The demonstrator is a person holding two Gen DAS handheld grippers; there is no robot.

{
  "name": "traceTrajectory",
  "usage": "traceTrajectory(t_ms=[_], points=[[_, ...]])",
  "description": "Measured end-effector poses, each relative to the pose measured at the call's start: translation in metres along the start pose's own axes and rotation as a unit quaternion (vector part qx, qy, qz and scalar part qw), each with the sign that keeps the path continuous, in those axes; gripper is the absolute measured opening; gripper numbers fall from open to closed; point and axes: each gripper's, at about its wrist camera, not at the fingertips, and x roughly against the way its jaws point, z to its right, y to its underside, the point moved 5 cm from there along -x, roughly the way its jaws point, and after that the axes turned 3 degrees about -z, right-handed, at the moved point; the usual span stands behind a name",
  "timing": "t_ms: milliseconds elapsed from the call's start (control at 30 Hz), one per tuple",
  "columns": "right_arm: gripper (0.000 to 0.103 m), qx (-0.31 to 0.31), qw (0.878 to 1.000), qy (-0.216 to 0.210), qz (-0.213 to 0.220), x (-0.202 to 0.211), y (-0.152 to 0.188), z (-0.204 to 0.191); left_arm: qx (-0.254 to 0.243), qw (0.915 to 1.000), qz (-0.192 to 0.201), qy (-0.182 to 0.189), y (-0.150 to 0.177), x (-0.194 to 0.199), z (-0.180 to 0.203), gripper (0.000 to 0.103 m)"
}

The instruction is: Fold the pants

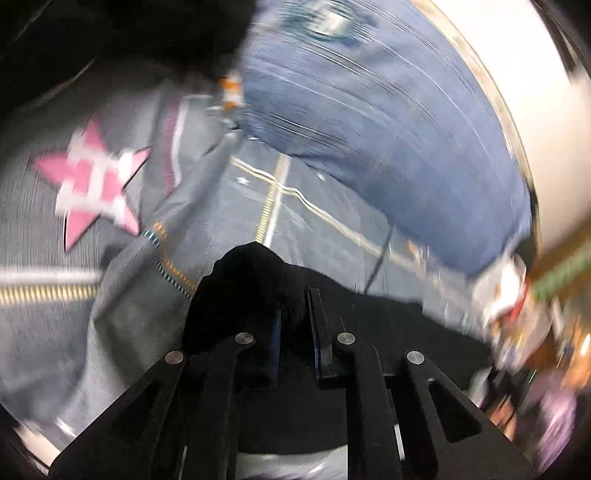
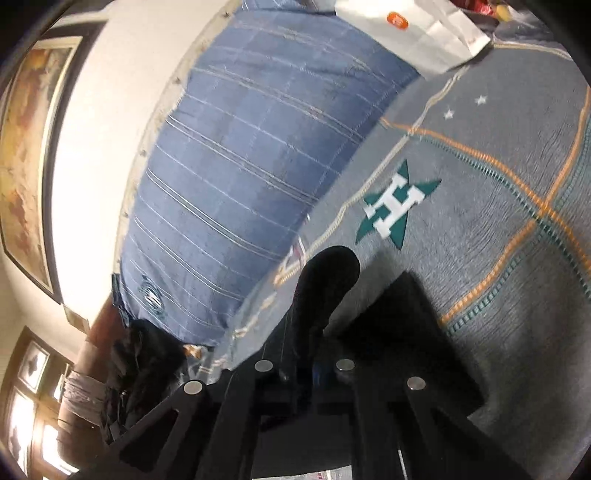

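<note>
The pants are black cloth. In the left wrist view a bunch of the pants (image 1: pixel 258 277) stands up between the fingers of my left gripper (image 1: pixel 295 310), which is shut on it, and more black cloth trails off to the right. In the right wrist view a rounded fold of the pants (image 2: pixel 328 277) rises from my right gripper (image 2: pixel 310 354), whose jaws are shut on it with the fingertips mostly hidden by the cloth. A flat black part (image 2: pixel 406 332) lies to the right on the bed.
A grey bedspread (image 2: pixel 498 229) with orange and green lines and a green star lies under the pants; its pink star (image 1: pixel 92 188) shows at left. A blue striped pillow (image 2: pixel 240 177) leans on the white wall. A white paper bag (image 2: pixel 424 33) sits far back. Dark clothes (image 2: pixel 144 362) hang low left.
</note>
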Motion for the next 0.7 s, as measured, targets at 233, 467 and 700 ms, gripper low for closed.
traceTrajectory(t_ms=[233,467,700], points=[[0.004,0.001,1.000,-0.024,0.016,0.034,-0.001,0.006,-0.113,0.9924,-0.048,0.003,0.036,0.008,0.011,0.011],[0.004,-0.062,0.996,0.027,-0.056,0.032,0.019,0.048,-0.096,0.9921,-0.079,0.011,0.059,0.001,-0.005,0.011],[0.004,-0.107,0.988,0.056,-0.096,0.020,0.028,0.071,-0.070,0.9935,-0.090,-0.009,0.069,-0.020,-0.022,0.010]])
